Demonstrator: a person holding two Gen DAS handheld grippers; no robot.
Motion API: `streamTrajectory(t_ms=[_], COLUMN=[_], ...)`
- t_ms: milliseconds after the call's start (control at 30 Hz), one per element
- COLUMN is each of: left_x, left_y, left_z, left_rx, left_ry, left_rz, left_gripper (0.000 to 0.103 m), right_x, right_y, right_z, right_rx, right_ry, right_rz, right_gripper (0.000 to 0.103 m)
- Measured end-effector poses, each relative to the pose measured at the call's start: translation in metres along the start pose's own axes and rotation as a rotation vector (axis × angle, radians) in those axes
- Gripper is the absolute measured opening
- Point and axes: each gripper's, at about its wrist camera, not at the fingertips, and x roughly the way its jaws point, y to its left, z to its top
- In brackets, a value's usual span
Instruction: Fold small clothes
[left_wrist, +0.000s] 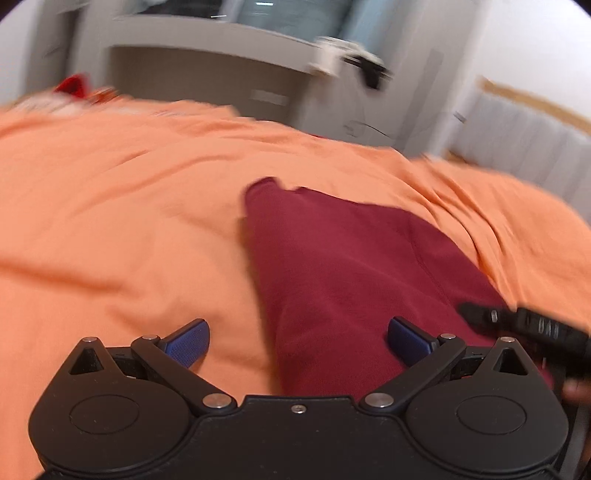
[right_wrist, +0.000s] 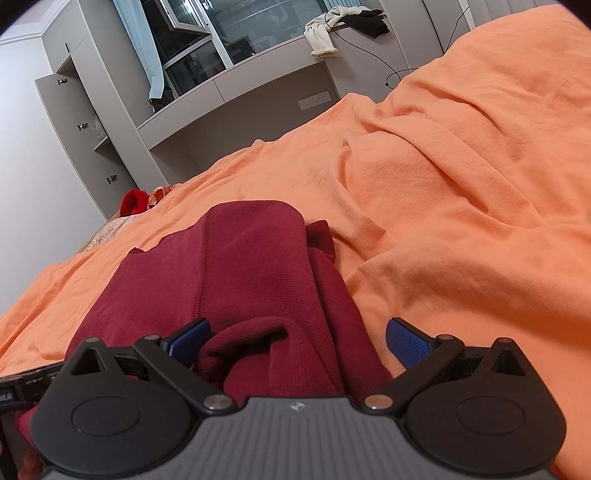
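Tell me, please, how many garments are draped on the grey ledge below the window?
2, both at the ledge's right end: a cream garment hanging over the edge, and a black garment right of it. More may be hidden.

An orange bedsheet (right_wrist: 461, 192) spreads rumpled below and ahead of the right claw (right_wrist: 298, 341). Far ahead of that claw, a grey desk (right_wrist: 236, 83) stands under a window (right_wrist: 258, 26), with a whitish cloth (right_wrist: 322, 38) and a dark cloth (right_wrist: 369, 22) draped over its top. Ahead to the claw's left, a red bundle (right_wrist: 133, 201) lies at the bed's edge beside a grey cabinet (right_wrist: 85, 129).
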Motion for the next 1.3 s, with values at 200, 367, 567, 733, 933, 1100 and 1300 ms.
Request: streamTrajectory(t_ms=[200, 367, 567, 733, 933, 1100, 1300], left_x=[0.012, 0.012, 0.014, 0.017, 0.023, 0.027, 0.028], left_y=[0.020, 0.015, 0.010, 0.008, -0.002, -0.001, -0.002], left_z=[0.003, 0.004, 0.009, 0.015, 0.019, 0.018, 0.010], left_rx=[-0.059, -0.045, -0.053, -0.070, -0.043, -0.025, 0.033], left_ry=[0.049, 0.050, 0.065, 0.086, 0.118, 0.133, 0.092], left_rz=[-0.069, -0.050, -0.043, -0.055, 0.006, 0.015, 0.020], left_gripper=[0.103, 0.103, 0.103, 0.102, 0.102, 0.103, 0.103], right_x=[-0.001, -0.005, -0.006, -0.006, -0.003, -0.001, 0.001], right_y=[0.002, 0.008, 0.011, 0.009, 0.005, 0.005, 0.011], right_z=[0.000, 0.000, 0.001, 0.001, 0.001, -0.001, -0.004], right_rx=[-0.003, -0.035, -0.045, -0.035, -0.005, -0.010, -0.044], right_ry=[-0.006, -0.035, -0.040, -0.037, -0.020, -0.016, -0.012], right_rz=[-0.007, -0.003, 0.027, 0.049, 0.055, 0.065, 0.056], right_gripper=[0.103, 0.088, 0.074, 0.072, 0.079, 0.091, 0.094])
